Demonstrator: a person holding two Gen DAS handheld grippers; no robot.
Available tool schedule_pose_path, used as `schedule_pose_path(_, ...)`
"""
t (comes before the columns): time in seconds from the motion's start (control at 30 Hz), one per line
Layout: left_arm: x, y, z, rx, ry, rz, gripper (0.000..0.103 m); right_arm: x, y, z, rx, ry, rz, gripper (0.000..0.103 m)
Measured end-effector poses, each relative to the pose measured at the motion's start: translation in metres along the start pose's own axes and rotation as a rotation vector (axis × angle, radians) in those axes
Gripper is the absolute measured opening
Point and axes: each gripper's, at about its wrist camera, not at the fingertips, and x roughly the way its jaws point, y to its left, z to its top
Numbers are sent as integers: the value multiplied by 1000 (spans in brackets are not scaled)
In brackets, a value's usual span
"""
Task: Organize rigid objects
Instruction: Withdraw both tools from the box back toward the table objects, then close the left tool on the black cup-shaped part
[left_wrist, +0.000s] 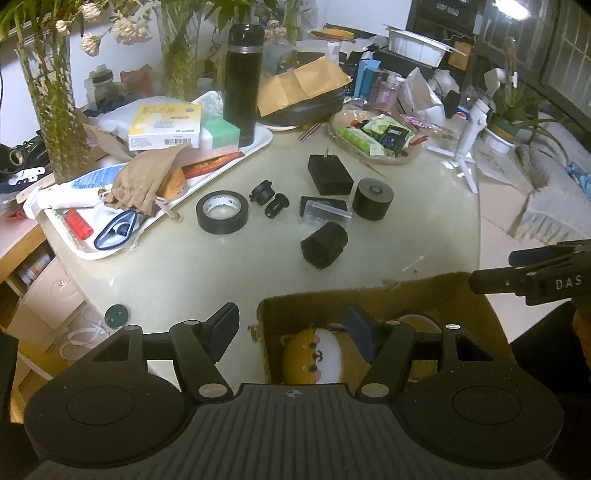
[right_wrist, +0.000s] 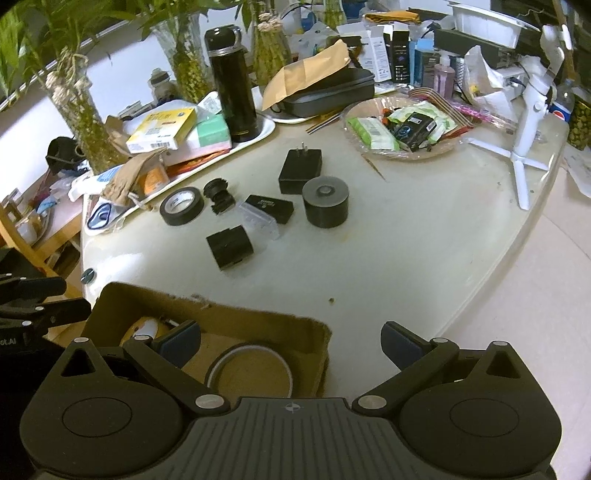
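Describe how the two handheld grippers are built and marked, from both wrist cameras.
Both are matte black. The left gripper and right gripper each have a ribbed base with a small crosshair mark, two round discs, silver pivot pins on angled link arms, and dark blue pads on the fingers. The right one's side shows white "DAS" lettering. No cables visible.

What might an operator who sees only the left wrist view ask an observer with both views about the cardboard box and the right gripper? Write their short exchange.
Operator: I see a yellow toy in the cardboard box. Anything else inside?
Observer: Yes, a white-rimmed ring lies flat on the box floor.
Operator: I see the right gripper only from the side. Is it open?
Observer: Open wide, with nothing between its pads.
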Motion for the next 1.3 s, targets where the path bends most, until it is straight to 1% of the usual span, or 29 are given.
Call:
schedule_pose_path(0.23,10,-8,13,29,-14,-20,64,6,-8,12,19,-6,-9,103)
schedule_pose_path(0.53,24,-18,37,84,-48,-46,64,5,-16,32,17,-29,-17,103)
schedule_pose_path(0.7,33,-21,43,118,-42,-65,64,6,-23,37,17,-36,-25,103)
schedule_pose_path(0.93,50,-20,51,166,-5,-112,63,14,-34,35,30,-27,-24,103)
schedule_pose_path(1.13,73,-15,61,225,52,-141,63,21,-42,31,42,-14,-24,103)
schedule_pose_path(1.3,95,-8,71,236,101,-168,63,27,-48,30,52,-5,-23,103)
